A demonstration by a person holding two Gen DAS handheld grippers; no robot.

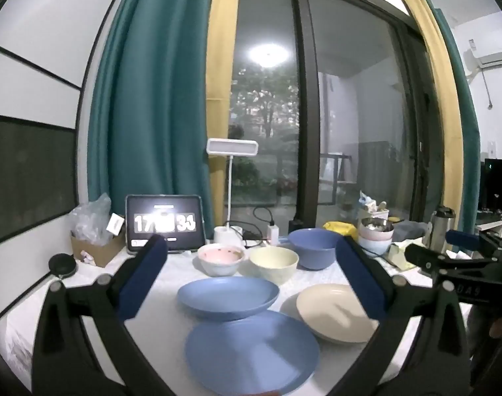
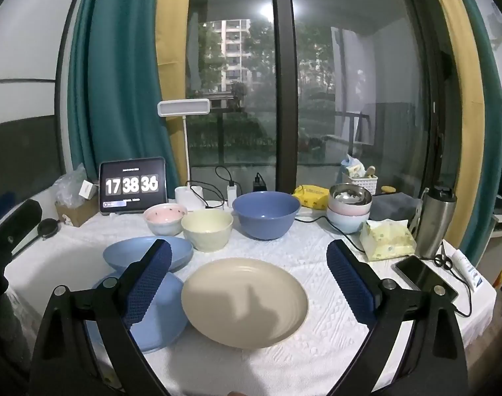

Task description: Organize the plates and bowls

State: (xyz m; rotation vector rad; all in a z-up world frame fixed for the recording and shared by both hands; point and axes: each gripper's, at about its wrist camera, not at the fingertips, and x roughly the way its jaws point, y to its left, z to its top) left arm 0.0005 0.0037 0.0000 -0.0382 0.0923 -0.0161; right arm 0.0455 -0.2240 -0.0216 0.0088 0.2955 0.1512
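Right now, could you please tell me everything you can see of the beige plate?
The beige plate is round and shallow, with a matte, plastic-looking surface, a raised rim and faint concentric rings inside. It is empty and lies flat and upright on the white tablecloth, near the front, to the right of the two blue plates. Whether it touches them I cannot tell. A shadow falls across it. The open right tongs hang before it, not gripping it.

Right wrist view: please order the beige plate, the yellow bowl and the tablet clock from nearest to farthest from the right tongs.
1. Beige plate, just ahead between the fingers.
2. Yellow bowl, behind it, slightly left.
3. Tablet clock, far left at the table's back.
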